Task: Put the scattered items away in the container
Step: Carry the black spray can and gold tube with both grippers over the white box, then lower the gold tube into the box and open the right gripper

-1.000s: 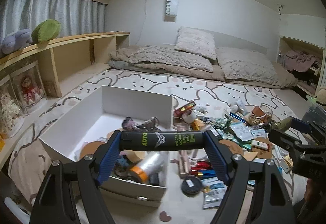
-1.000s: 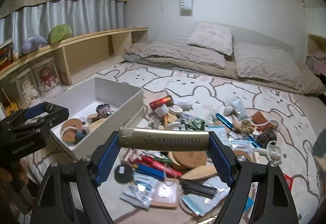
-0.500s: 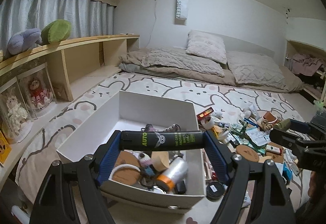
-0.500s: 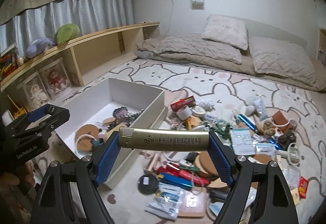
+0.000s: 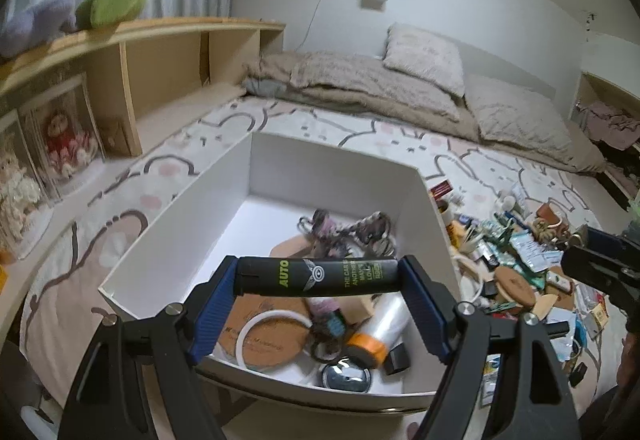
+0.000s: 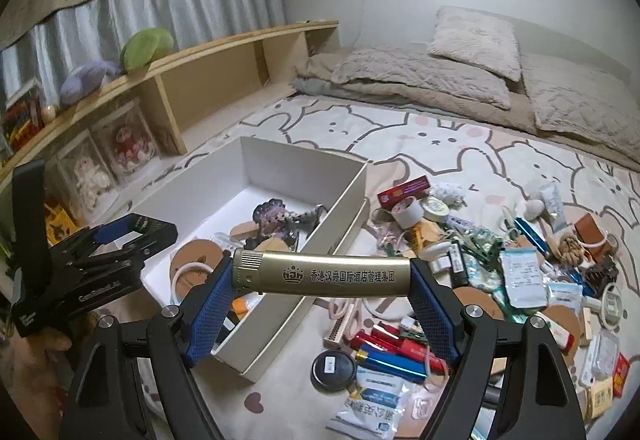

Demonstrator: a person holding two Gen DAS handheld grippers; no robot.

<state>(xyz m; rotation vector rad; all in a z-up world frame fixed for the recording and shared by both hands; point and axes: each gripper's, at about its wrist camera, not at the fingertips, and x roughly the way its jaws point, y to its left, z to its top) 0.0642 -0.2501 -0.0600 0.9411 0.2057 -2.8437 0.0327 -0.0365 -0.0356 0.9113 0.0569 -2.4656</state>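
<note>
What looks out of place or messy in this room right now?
A heap of small items lies strewn across the bunny-print rug beside the white box, which is only partly filled. Each gripper holds a lighter: black in the left gripper, gold in the right gripper.

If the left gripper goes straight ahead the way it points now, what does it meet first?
Probably the items inside the white box: the left gripper, holding the black lighter, points over its near rim, toward the patterned fabric piece. Depth is uncertain.

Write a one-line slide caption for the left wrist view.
Left gripper clamps a black cylindrical lighter above the white rectangular box, part-filled with clutter.
</note>
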